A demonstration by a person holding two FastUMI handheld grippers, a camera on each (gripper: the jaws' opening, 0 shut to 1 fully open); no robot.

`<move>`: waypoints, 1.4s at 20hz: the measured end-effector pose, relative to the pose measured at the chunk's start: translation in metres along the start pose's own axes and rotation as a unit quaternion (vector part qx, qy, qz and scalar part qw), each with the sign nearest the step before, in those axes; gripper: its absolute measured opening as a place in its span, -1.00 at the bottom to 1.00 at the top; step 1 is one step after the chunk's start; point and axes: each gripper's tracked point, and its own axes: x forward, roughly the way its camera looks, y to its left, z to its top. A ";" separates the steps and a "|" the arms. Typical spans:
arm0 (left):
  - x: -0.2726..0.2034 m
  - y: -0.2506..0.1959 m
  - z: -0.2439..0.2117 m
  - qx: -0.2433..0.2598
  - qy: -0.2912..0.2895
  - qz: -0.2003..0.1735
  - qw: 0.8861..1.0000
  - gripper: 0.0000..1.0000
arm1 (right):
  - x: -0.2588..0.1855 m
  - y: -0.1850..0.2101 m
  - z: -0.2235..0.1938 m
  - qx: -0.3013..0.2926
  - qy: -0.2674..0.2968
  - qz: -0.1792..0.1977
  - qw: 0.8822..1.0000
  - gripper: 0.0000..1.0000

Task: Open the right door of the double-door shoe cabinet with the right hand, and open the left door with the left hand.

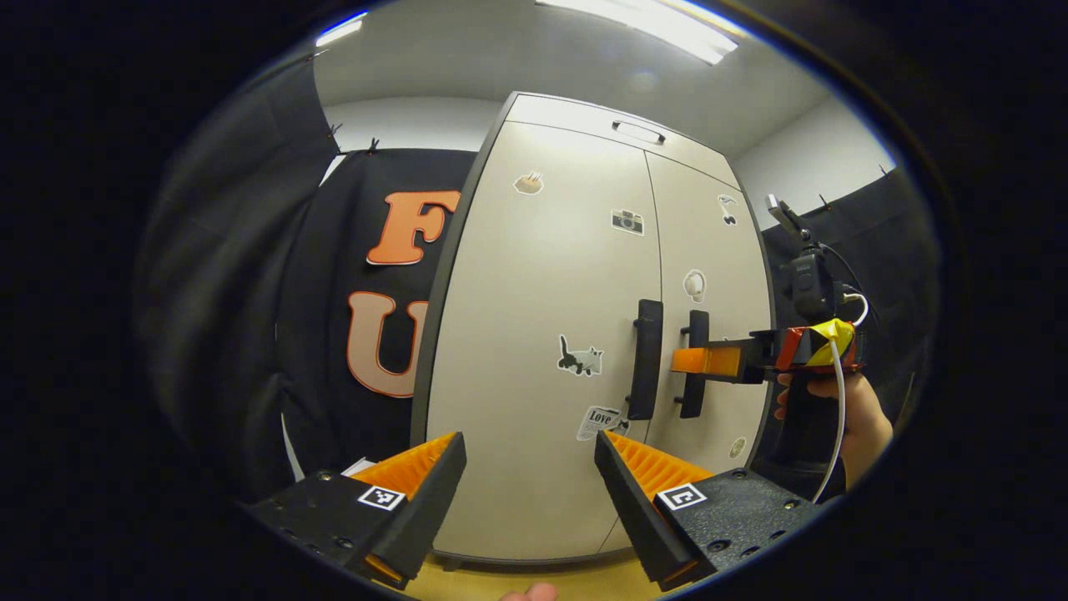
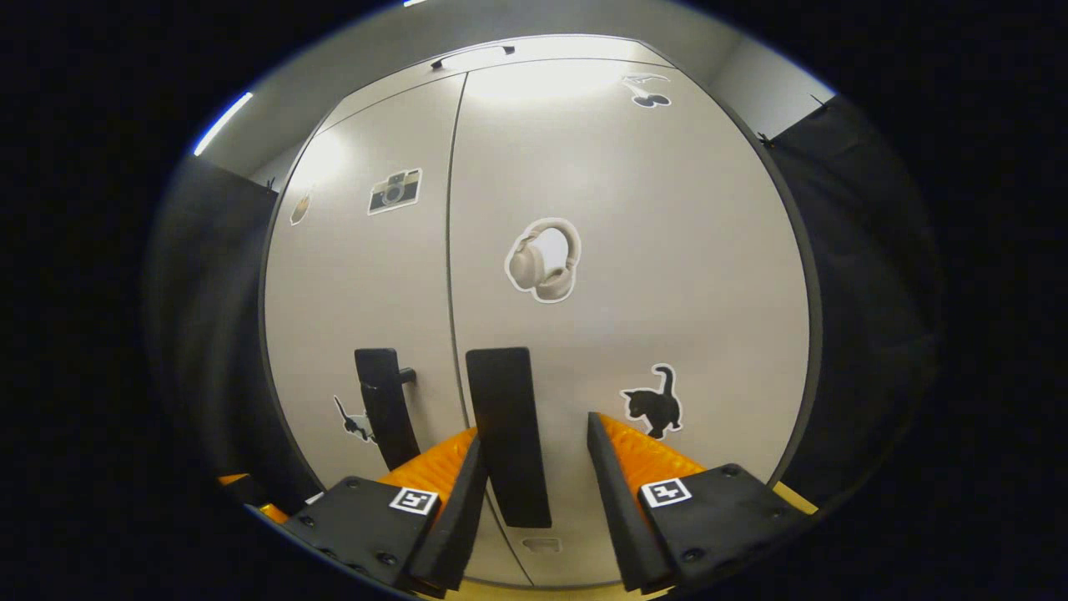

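Here: double-door shoe cabinet (image 1: 542,334), both doors closed, two grippers before it.

Left gripper view, left to right: left gripper (image 1: 530,467), jaws apart and holding nothing, well short of the cabinet; left door (image 1: 534,275) with cat sticker (image 1: 580,359) and camera sticker (image 1: 627,221); left handle (image 1: 645,359) and right handle (image 1: 693,363), upright, either side of the centre seam; right gripper (image 1: 692,361) reaching in level at the right handle, held by a hand (image 1: 859,413). Right gripper view, left to right: left handle (image 2: 386,407); right gripper (image 2: 534,467), jaws apart, right handle (image 2: 507,434) standing between them, touching the left finger (image 2: 450,467), clear of the other; right door (image 2: 667,250) with headphone sticker (image 2: 544,259) and black cat sticker (image 2: 653,405).
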 end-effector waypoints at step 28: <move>-0.054 -0.082 0.001 -0.007 0.000 0.056 0.998 0.89 | -0.104 -0.014 0.005 -0.032 0.025 0.176 0.984 -0.62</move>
